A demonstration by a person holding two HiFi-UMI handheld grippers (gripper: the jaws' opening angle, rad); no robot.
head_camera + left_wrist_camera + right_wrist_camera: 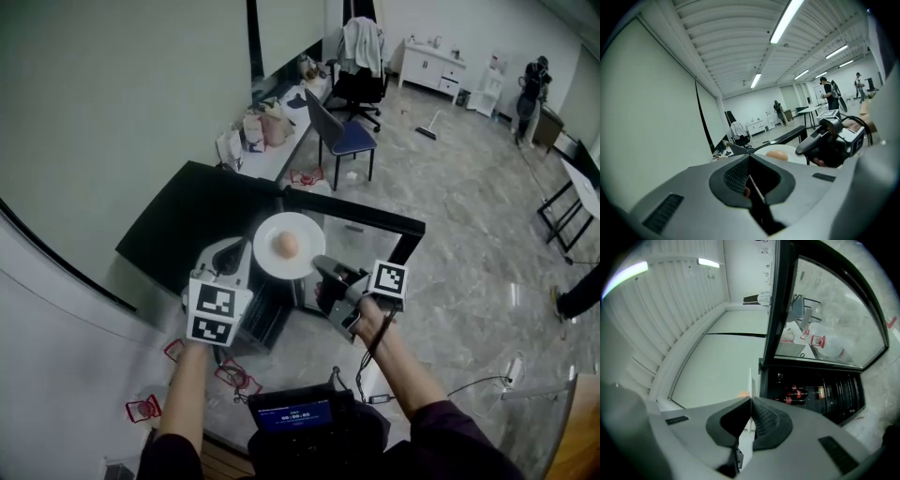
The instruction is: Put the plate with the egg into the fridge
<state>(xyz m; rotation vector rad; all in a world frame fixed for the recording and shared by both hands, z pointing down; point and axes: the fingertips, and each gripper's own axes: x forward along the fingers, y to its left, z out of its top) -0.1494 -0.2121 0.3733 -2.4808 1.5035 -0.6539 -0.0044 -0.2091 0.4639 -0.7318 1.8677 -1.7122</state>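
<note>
Black fridge (178,220), door open. White plate (298,269) held level outside it, over its front edge. Left gripper (247,261) clamps the plate's left rim and right gripper (324,266) its right rim. Egg (287,245) rests at the plate's centre, between the grippers.

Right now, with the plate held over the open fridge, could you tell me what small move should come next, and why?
Probably lower the plate slowly and level toward the fridge opening. The left hand-held gripper and right hand-held gripper each pinch its rim, the egg sits loose in the middle, and the door already stands open below.
</note>
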